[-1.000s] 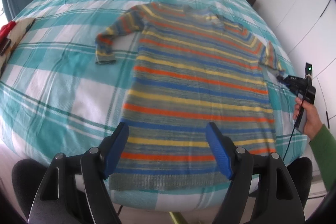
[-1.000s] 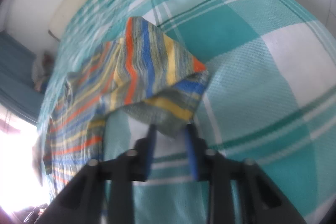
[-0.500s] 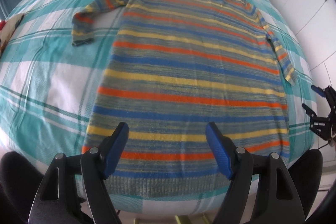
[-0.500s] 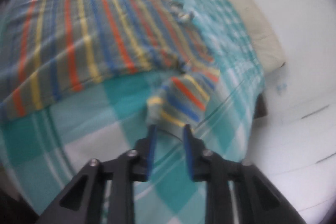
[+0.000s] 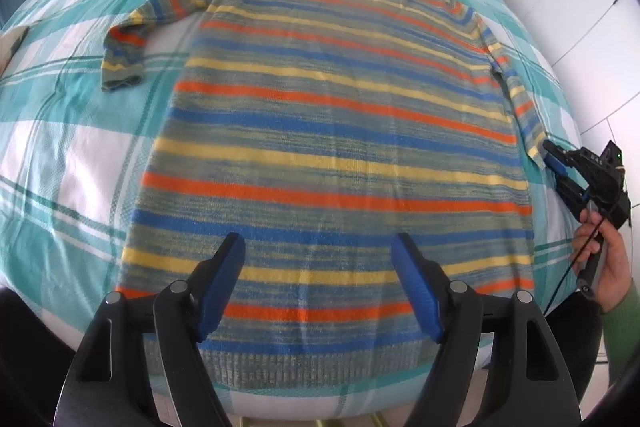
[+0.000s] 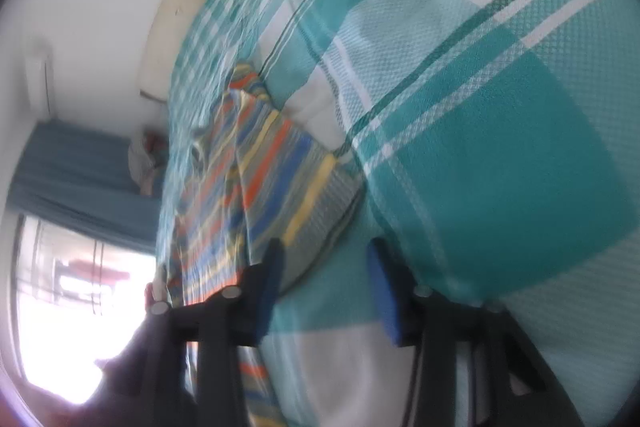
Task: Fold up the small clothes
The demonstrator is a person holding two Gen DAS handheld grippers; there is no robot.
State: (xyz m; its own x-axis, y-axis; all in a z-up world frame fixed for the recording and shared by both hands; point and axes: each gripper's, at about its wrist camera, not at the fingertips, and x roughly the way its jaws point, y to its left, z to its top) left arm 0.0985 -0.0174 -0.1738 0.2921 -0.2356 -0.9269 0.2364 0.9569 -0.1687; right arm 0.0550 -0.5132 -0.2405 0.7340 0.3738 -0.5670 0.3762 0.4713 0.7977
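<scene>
Now | sweater (image 5: 332, 131) flat, hem hidden by left gripper (image 5: 319, 285) | both jaws spread | right gripper (image 6: 326, 289) view blurred

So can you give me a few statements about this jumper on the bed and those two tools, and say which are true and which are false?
1. The striped jumper lies spread flat on the checked bedcover. True.
2. The left tool is shut on the jumper's hem. False: its fingers are wide apart, over the lower part of the jumper, and grip nothing.
3. The right tool is at the cuff of the right sleeve. True.
4. The right tool is clamped on that cuff. False: in its own view its fingers are apart, with the cuff beside one finger.
5. Both sleeves are folded across the chest. False: both lie out to the sides.
</scene>
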